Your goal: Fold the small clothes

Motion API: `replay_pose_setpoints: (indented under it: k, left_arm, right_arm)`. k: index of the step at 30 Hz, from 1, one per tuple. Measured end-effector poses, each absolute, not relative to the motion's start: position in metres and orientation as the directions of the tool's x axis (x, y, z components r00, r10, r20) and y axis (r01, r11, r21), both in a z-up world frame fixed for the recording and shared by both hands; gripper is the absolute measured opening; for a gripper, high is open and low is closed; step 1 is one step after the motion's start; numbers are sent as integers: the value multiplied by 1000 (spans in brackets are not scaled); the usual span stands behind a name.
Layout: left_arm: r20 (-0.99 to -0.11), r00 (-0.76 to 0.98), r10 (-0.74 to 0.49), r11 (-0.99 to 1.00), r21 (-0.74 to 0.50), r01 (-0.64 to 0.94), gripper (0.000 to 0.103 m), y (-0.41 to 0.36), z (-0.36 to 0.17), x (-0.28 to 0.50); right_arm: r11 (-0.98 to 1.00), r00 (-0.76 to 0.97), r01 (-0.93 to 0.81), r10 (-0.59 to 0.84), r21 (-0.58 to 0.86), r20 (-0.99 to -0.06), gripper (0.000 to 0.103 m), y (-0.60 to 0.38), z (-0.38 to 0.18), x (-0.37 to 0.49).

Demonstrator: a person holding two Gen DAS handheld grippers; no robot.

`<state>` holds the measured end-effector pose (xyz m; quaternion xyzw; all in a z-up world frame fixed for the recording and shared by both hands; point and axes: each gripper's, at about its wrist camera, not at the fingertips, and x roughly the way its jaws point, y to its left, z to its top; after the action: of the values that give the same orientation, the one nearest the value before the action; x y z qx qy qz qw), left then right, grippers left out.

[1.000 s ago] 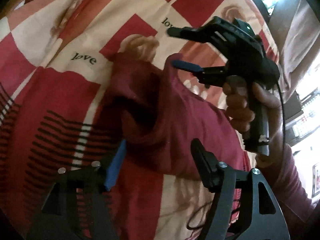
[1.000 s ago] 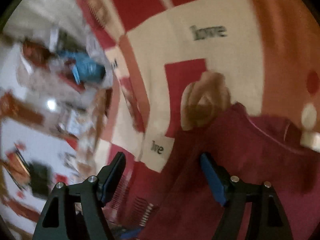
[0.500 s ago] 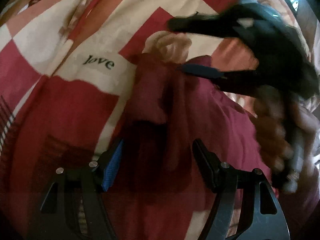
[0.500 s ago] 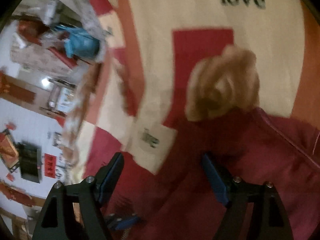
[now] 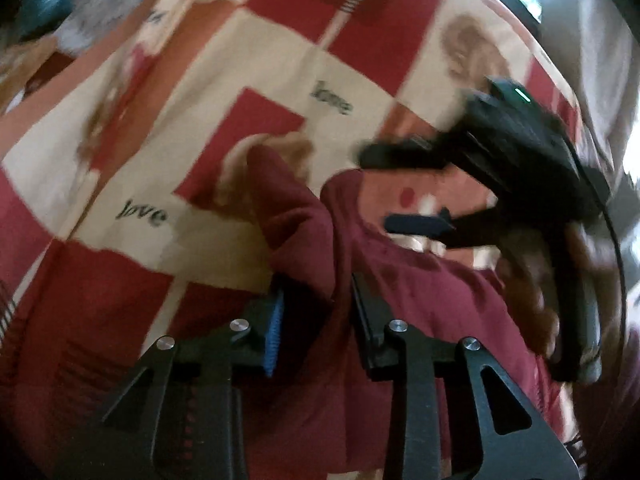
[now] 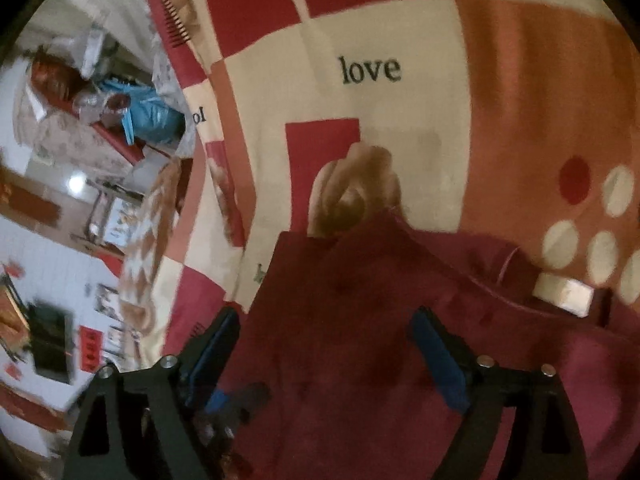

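Maroon garment (image 5: 420, 300) lies bunched on the patchwork bedspread (image 5: 240, 60); my left gripper (image 5: 316, 320) is closing on a raised fold, my right gripper (image 6: 324, 344) is opening, empty above the cloth.

The right tongs (image 6: 324, 344) are hanging over a dark red garment (image 6: 360, 320) and their jaws are opening, with the blue-padded fingers (image 6: 436, 352) standing wide on either side of the cloth; no pad is pressing on it. The garment is lying rumpled on a bed cover (image 6: 400, 120) patterned in cream, red and orange blocks, and the printed word "love" (image 6: 370, 70) is showing above it. A white label (image 6: 564, 294) is sitting inside the garment's neckline at the right. A cluttered room is showing, blurred, at the left.
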<state>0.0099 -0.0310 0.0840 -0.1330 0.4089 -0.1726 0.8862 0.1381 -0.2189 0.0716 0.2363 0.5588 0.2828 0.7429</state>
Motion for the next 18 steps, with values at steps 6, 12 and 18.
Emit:
replay_pose_setpoints:
  k: [6,12,18]
  left_arm:
    - [-668,595,-447,895,-329,303,29,-55,87,4]
    - [-682,590,-432,901,-292,322,29,-61,85,3]
    - [-721,556,-414,906,-272,323,57,-51,87,-15]
  right_arm:
    - [755,152,-197,654,626,-741,100,-189,71,146]
    - [849,125,-240,507,470,-853,80,-162,58,148]
    - [858,210,-246,501,451,-840,32,-185,45,134]
